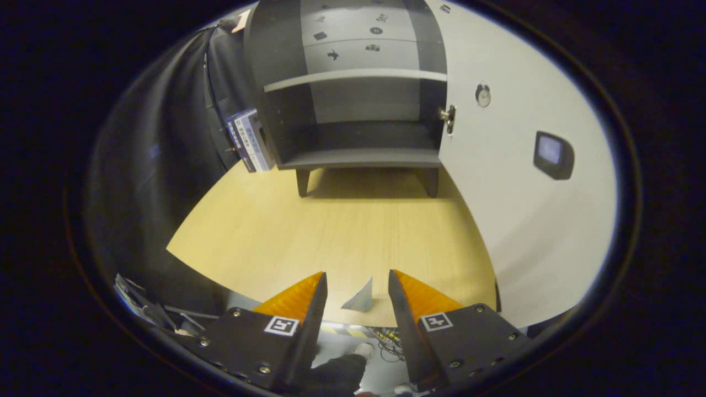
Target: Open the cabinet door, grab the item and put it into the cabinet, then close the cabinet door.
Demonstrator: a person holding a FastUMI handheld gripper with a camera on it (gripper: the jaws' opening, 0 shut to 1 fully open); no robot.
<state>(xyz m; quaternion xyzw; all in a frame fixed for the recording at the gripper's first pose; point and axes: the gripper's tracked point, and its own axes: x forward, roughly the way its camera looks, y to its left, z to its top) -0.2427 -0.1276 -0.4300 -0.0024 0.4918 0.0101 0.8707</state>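
Note:
A dark cabinet (353, 157) on short legs stands at the far end of the wooden table (331, 231). Its white door (513, 182) is swung wide open toward me on the right, showing a dark handle (553, 155) and a round lock (483, 95). One shelf (353, 77) splits the inside, and the lower compartment looks bare. My gripper (357, 274) is open over the table's near edge. A small grey-blue pointed item (361, 300) stands between the fingers, touching neither one.
A blue-and-white box (249, 139) leans against the cabinet's left side. Black cloth hangs along the left. Under the table's near edge I see a person's dark trouser leg and shoe (361, 351), plus cables on the floor.

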